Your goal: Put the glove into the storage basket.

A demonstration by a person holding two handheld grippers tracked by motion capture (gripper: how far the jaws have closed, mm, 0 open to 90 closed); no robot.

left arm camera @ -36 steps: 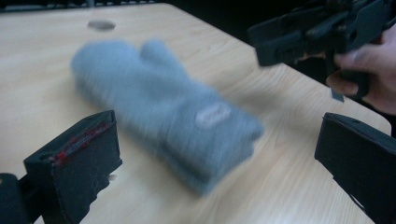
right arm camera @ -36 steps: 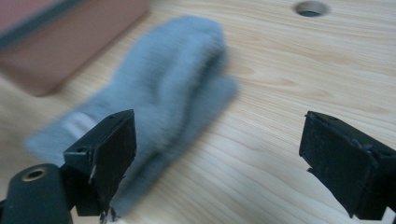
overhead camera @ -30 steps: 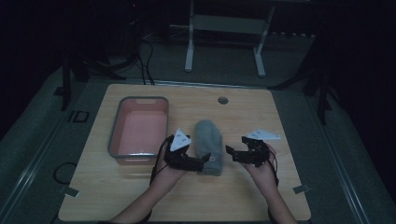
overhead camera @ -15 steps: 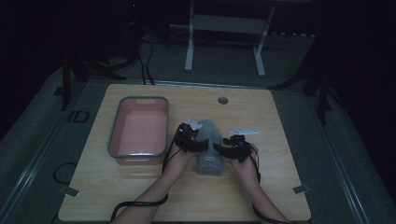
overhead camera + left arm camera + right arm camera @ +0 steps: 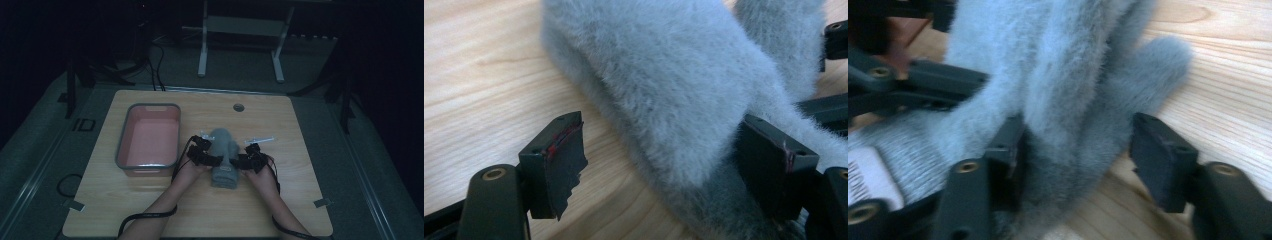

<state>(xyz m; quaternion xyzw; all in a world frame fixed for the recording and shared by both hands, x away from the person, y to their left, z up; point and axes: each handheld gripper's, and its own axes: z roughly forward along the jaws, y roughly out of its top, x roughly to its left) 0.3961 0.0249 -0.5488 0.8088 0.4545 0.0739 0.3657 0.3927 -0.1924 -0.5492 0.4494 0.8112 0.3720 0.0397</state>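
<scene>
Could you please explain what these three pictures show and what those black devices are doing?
A person sits at a wooden table with a hand-held gripper in each hand: the left hand-held gripper and the right hand-held gripper. One picture looks down from above; the other two come from cameras riding on each gripper, looking along its black jaws. On the table lie a fluffy grey mitten and a grey tray with a pink inside. Both grippers' jaws have just been closing around folds of the mitten from either side. In each close view one pad touches the fur while the other stands clear, so nothing is firmly gripped yet.
</scene>
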